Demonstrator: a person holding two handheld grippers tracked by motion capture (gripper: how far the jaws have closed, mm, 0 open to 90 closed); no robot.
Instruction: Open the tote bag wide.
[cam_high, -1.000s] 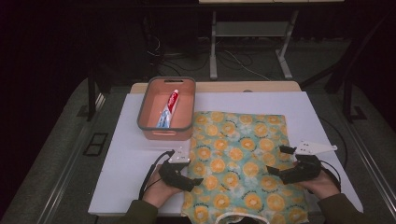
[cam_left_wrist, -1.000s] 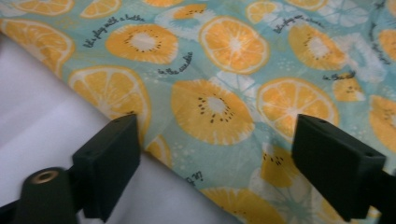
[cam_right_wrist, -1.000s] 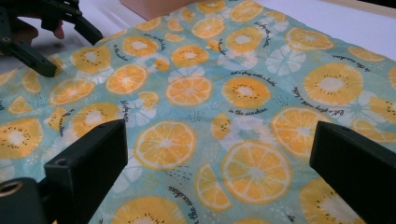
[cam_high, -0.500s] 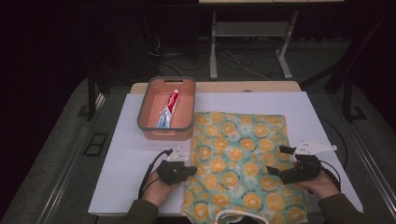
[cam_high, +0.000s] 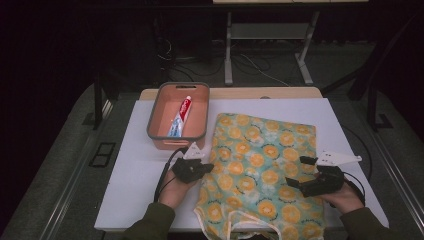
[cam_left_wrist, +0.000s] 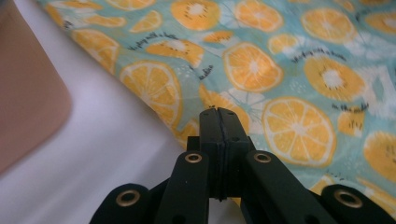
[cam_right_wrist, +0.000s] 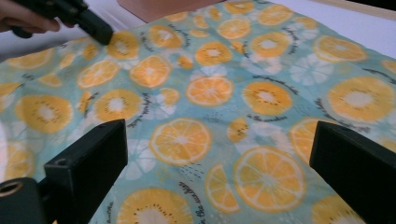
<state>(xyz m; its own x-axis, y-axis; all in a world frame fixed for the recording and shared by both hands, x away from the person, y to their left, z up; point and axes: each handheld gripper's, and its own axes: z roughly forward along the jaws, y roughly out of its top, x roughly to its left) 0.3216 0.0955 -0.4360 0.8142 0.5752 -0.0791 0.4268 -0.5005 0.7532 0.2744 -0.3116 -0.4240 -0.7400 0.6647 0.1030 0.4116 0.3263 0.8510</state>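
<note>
Orange-print garment (cam_high: 262, 170) lies flat on a white bench (cam_high: 135, 165) in a dark room, a table frame behind. The left gripper (cam_high: 200, 167) has shifted up along the garment's left edge since the earlier frame; its jaws have just closed, pinching that edge. The right gripper (cam_high: 304, 172) hovers over the cloth, jaws wide. One salmon basket (cam_high: 155, 117) holds one toothpaste tube (cam_high: 181, 115).

A light turquoise garment (cam_high: 260, 167) printed with orange and kiwi slices is spread flat on the white table top, just right of the pink basket. Its neckline is turned toward the near edge, and its left edge is slightly lifted and creased.
</note>
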